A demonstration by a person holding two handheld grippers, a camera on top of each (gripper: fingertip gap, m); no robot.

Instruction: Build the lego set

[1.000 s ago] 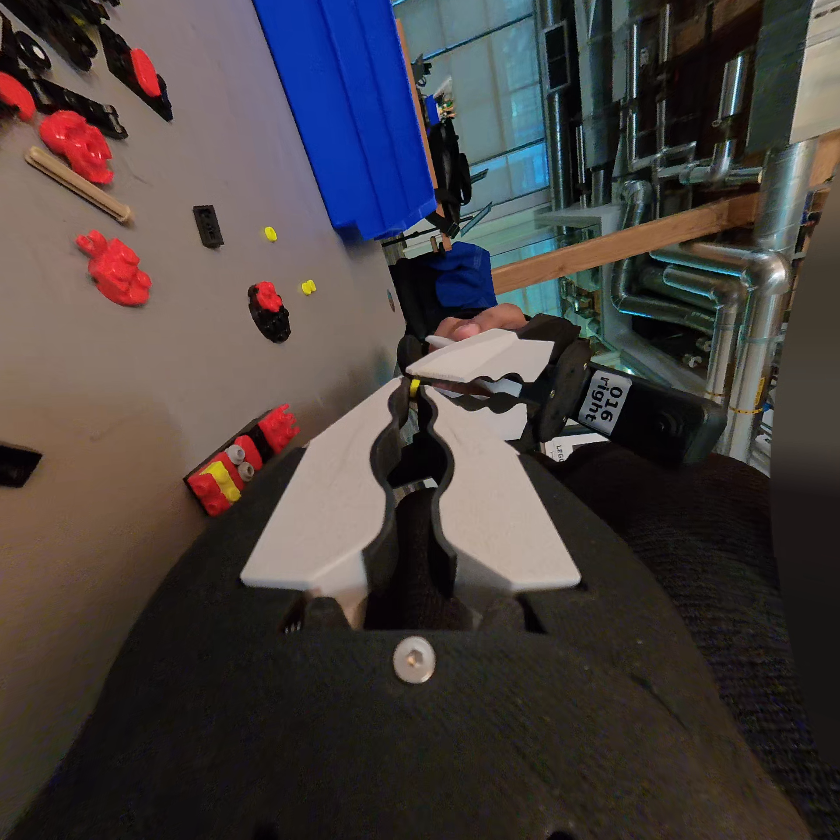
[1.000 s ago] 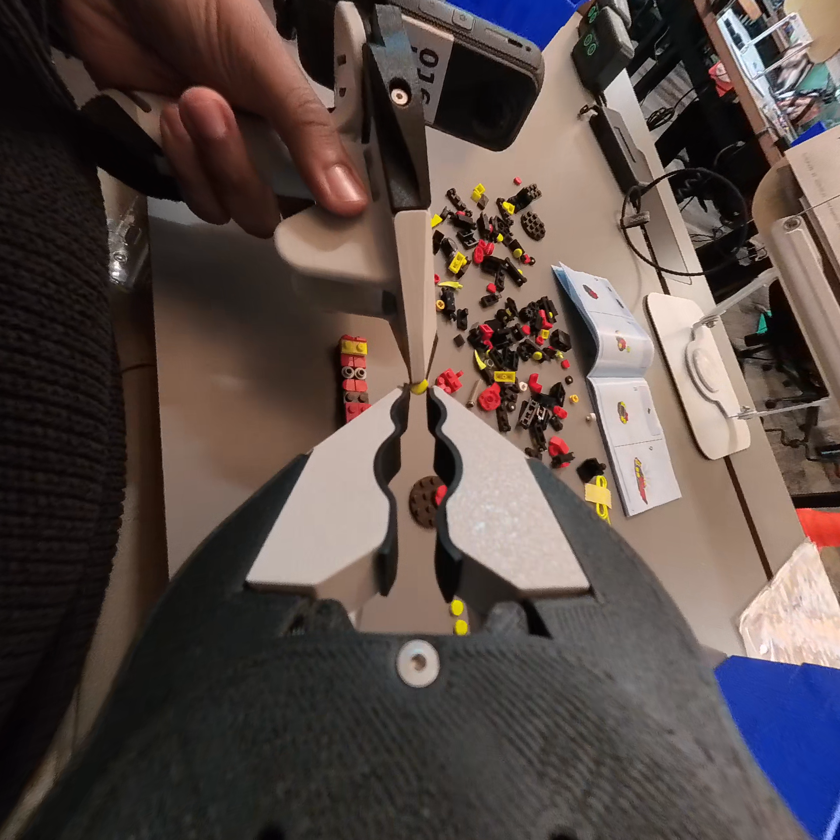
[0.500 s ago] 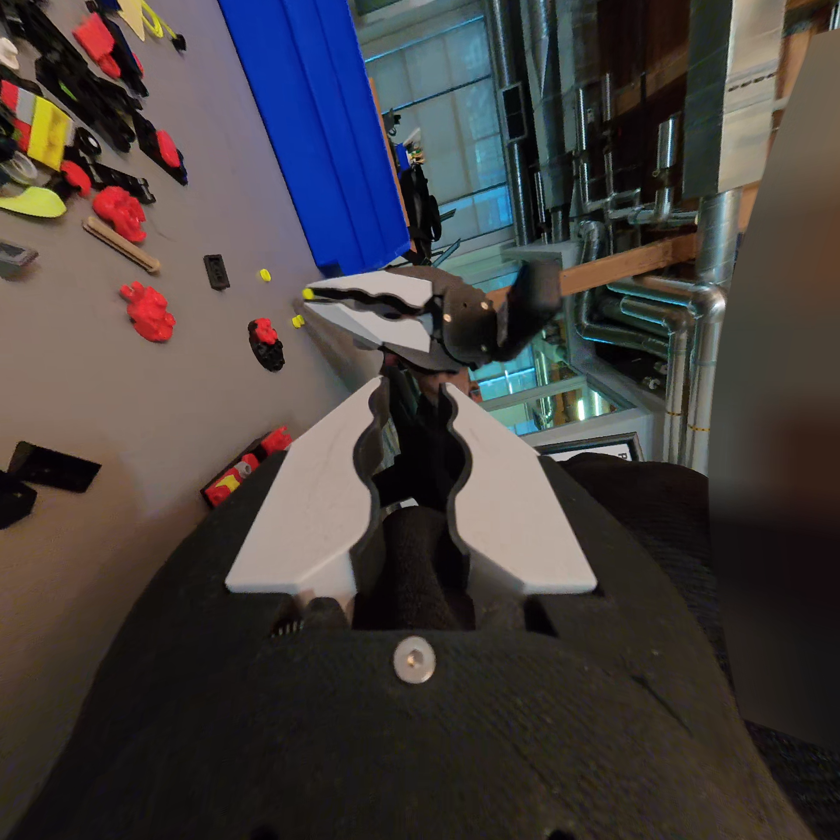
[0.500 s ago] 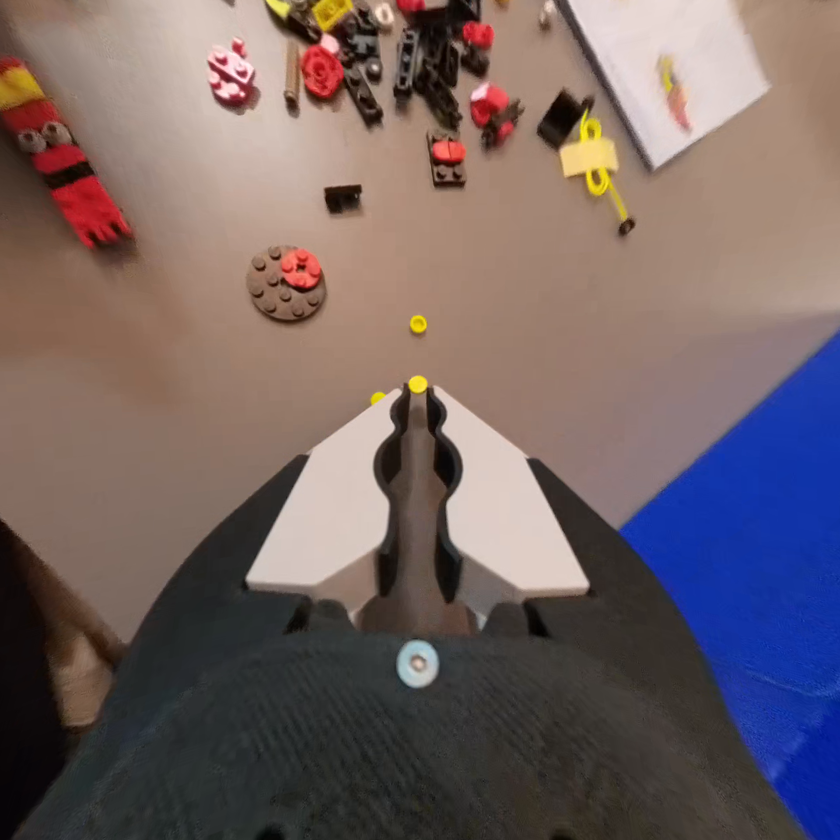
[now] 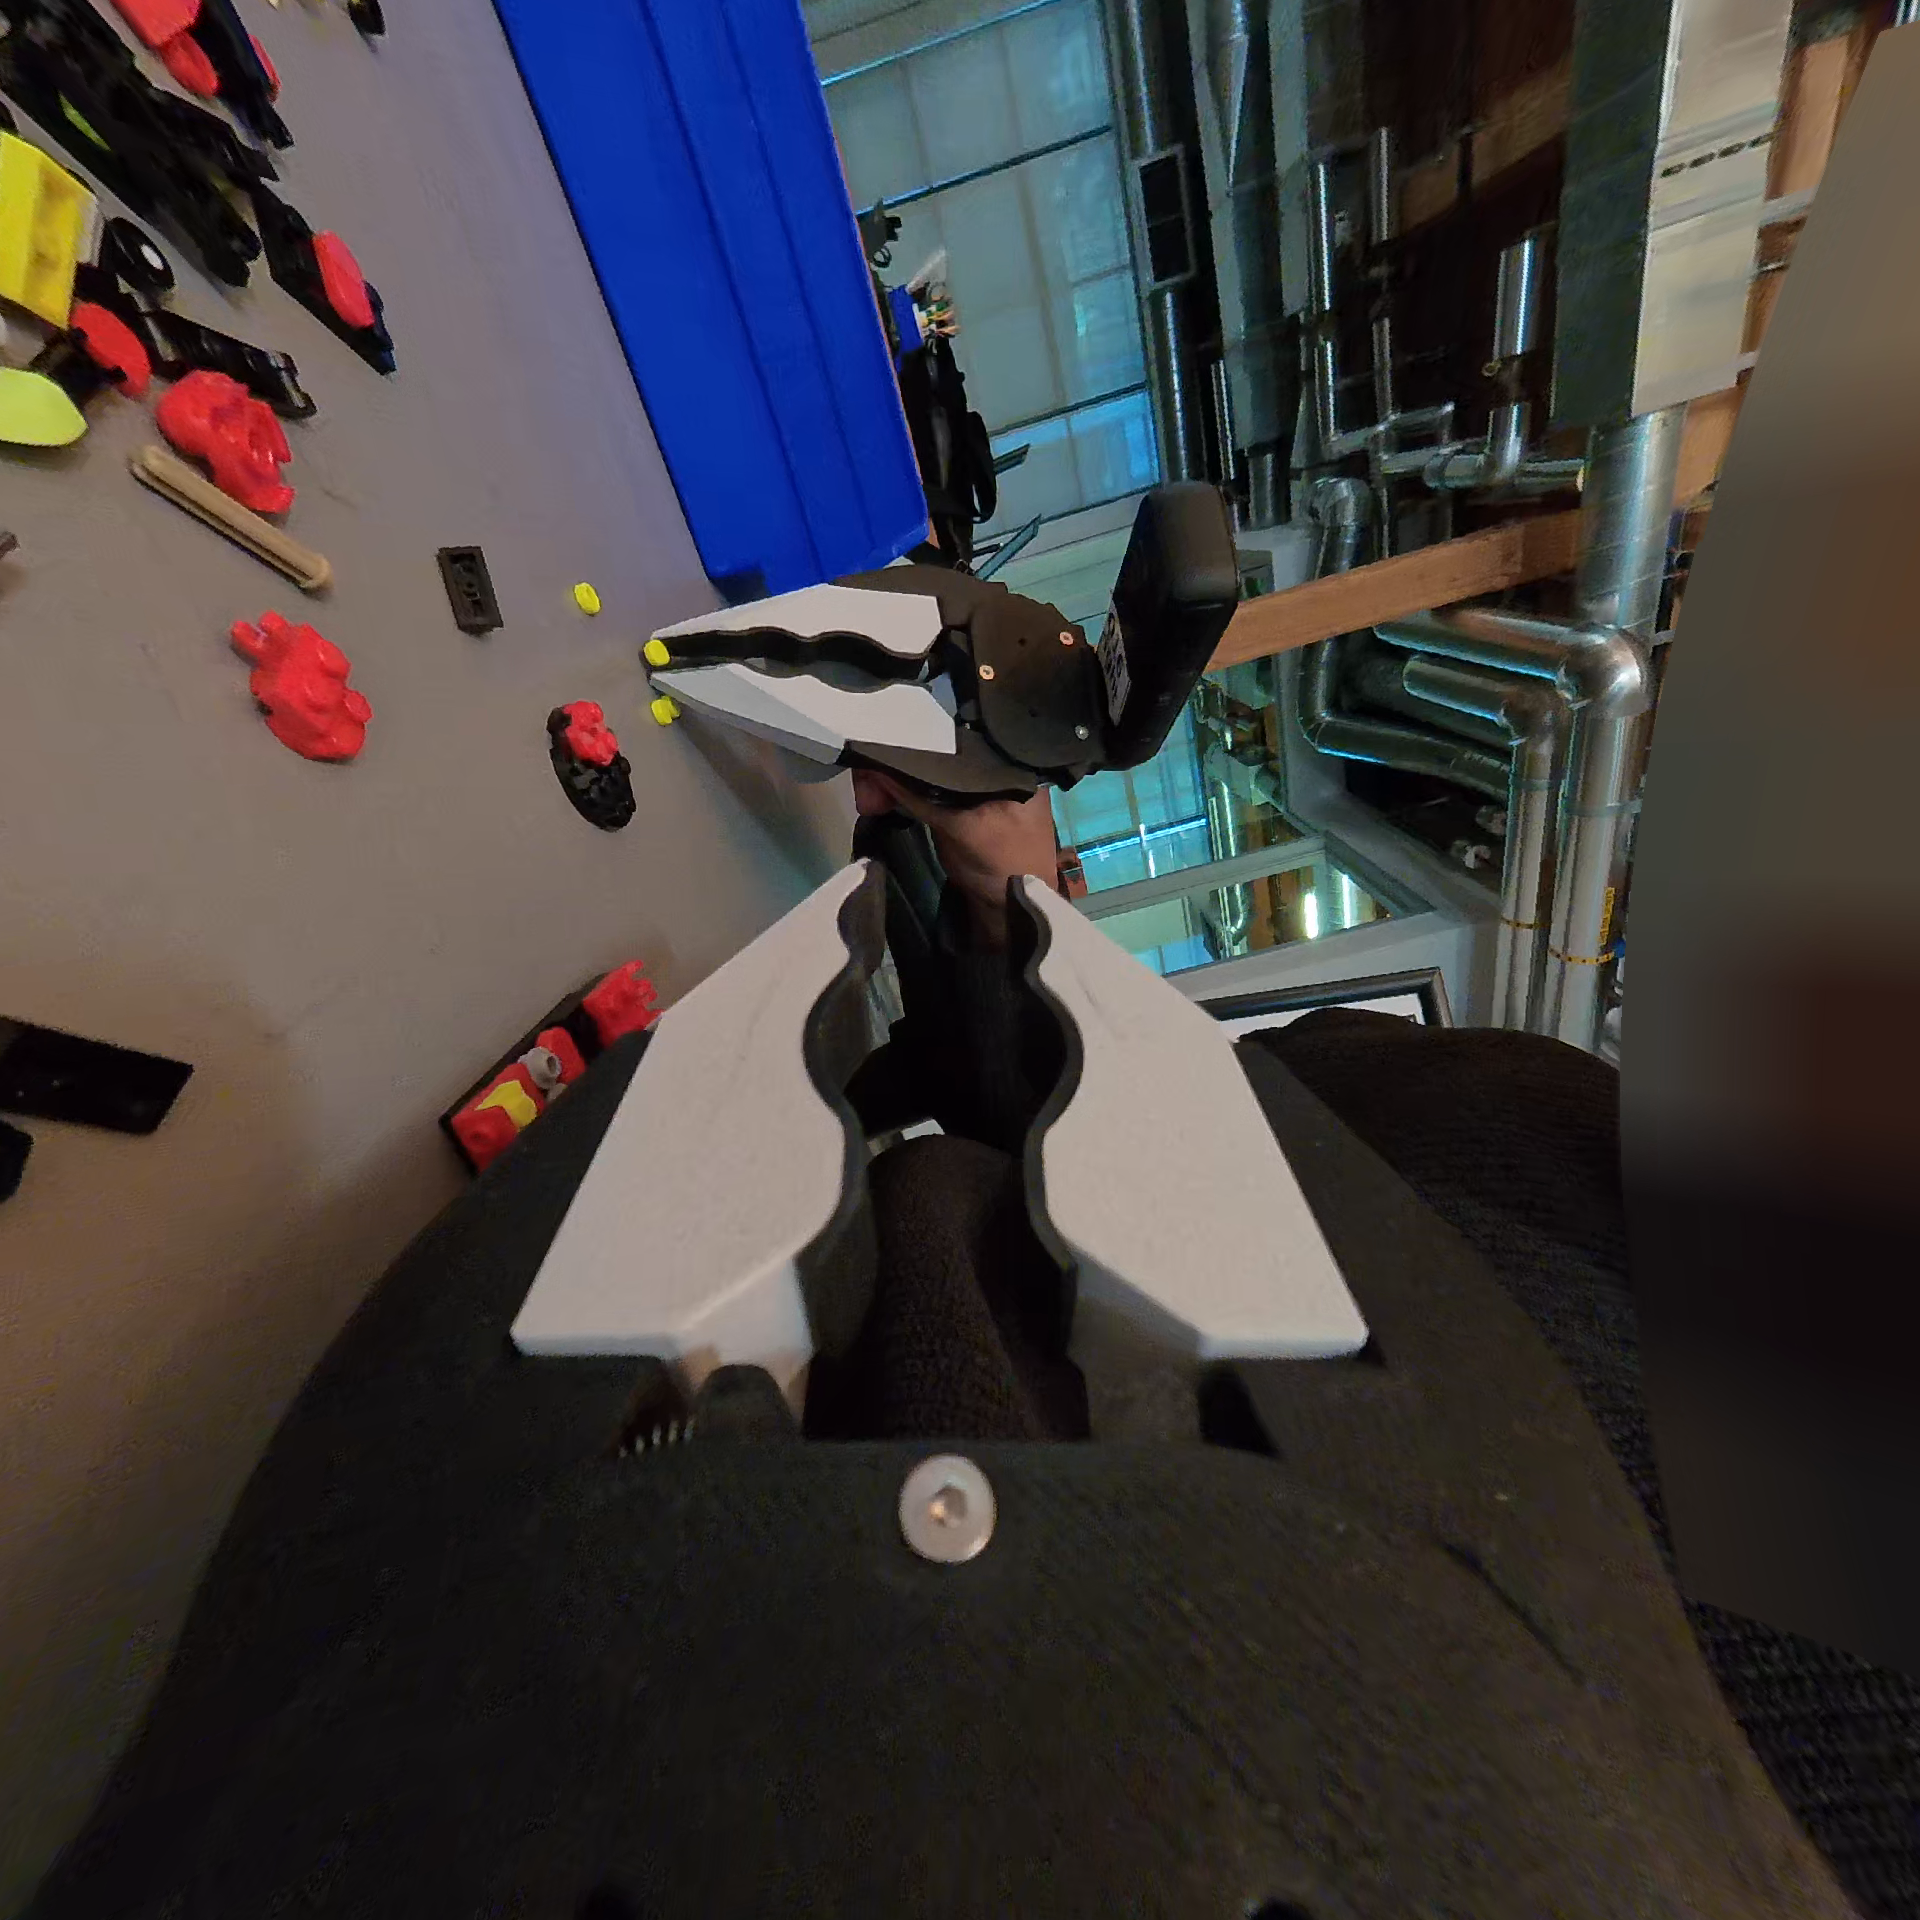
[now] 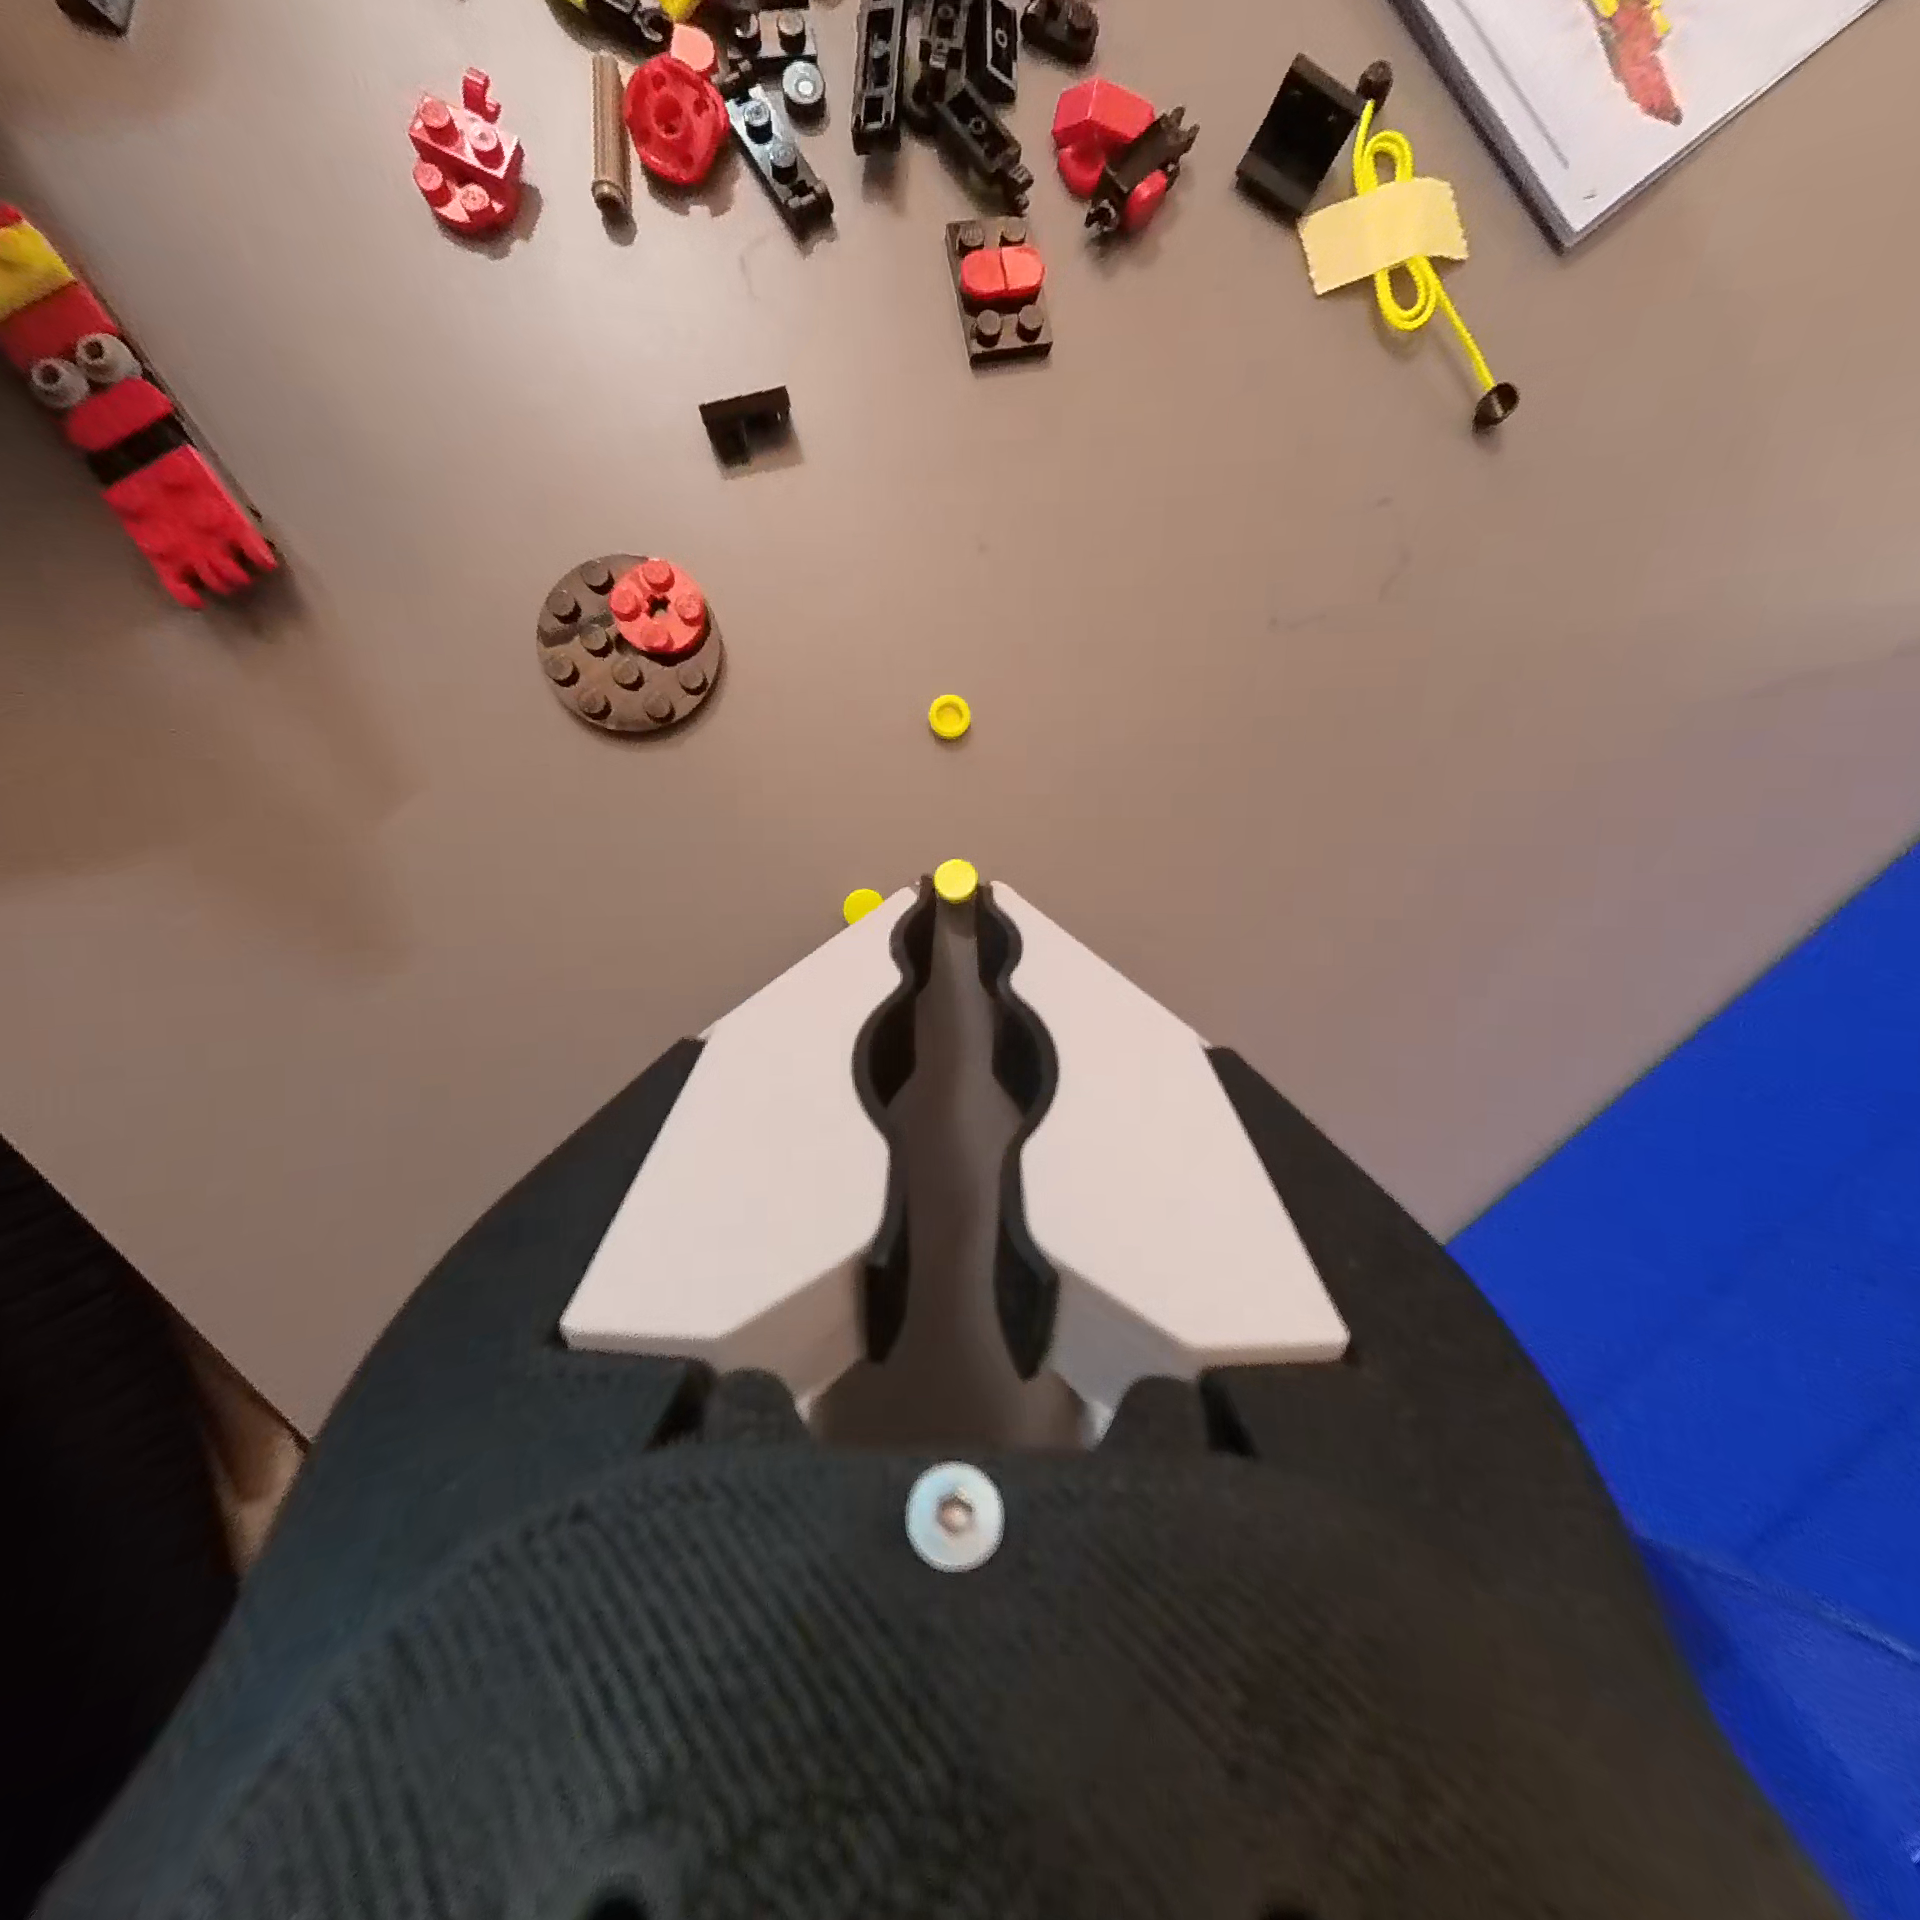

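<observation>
Now the right tongs (image 6: 954, 896) pinch a yellow stud (image 6: 954, 879) at their tips, just above the counter (image 6: 1247, 644), near the round plate (image 6: 629, 644) with two more studs close by, while the left tongs (image 5: 940, 883) gape apart, empty.

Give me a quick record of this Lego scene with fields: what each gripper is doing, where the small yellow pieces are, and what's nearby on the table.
right gripper: shut on a small yellow round piece, tips low over the table
left gripper: open, empty, held off the table edge
loose yellow pieces: one ahead of the right gripper, another just left of its tips
round brown plate: flat on the table, red round brick on top
red and yellow build: far left
blue bin: right
</observation>
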